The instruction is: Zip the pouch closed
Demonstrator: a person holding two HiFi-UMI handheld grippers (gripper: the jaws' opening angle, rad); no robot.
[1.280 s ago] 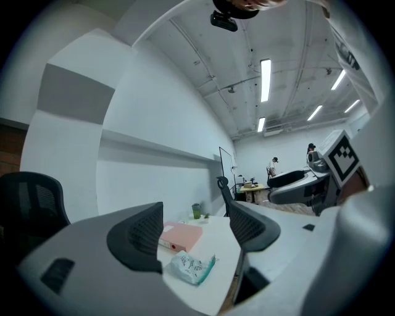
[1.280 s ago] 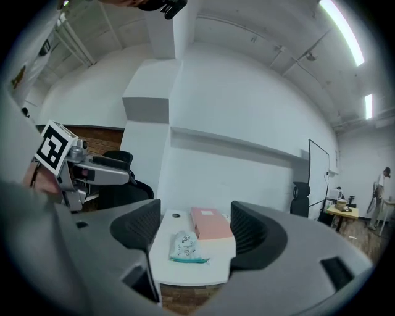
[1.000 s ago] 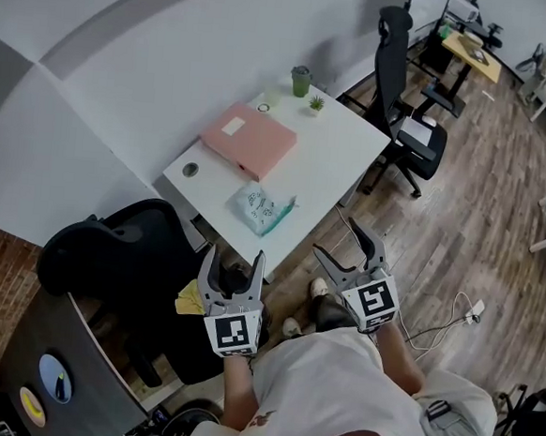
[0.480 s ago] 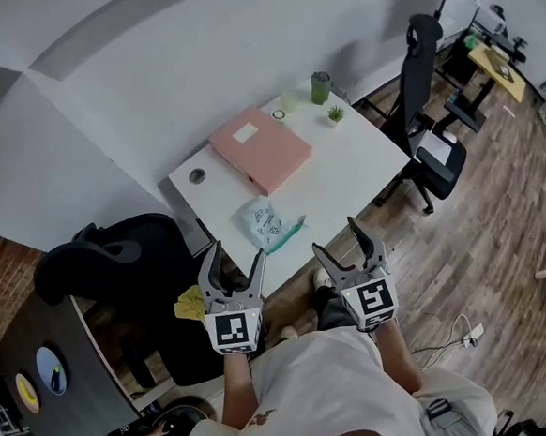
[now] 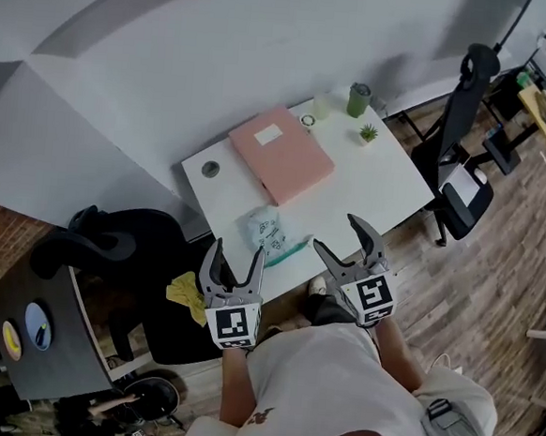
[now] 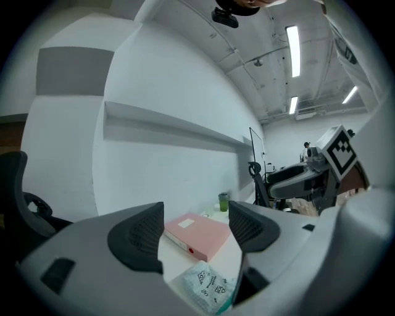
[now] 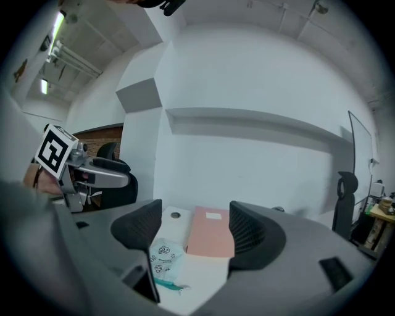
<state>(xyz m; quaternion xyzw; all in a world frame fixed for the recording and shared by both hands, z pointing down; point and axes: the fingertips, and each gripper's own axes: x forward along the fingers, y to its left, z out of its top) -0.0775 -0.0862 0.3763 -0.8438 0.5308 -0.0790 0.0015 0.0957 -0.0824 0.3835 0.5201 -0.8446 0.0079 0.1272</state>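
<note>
Pouch [image 5: 270,233] lies flat on the white desk [image 5: 374,187], close to the near edge and just on the near side of the pink binder [image 5: 281,154]. Its teal zipper edge is turned toward the near right. Nothing touches it.

The left gripper [image 5: 237,257] hovers at the near edge of the desk, just to the near left of the pouch. Its jaws are spread wide with nothing between them, and its own view looks through the gap at the binder and the pouch. The right gripper [image 5: 338,234] hangs just right of the pouch, its jaws likewise wide and empty. A green cup [image 5: 359,99] and a small plant [image 5: 367,132] stand at the far end of the desk, well apart from the pouch.

Zipping has not begun; this looks like the approach. The slider is too small to pick out, so how far the zipper stands open cannot be told. The next move likely calls for lowering both grippers. One would pin the pouch near the end of the zipper while the other pinches the pull and draws it along the teal edge. Being soft and thin, the pouch may slide or bunch unless it is held firmly.
</note>
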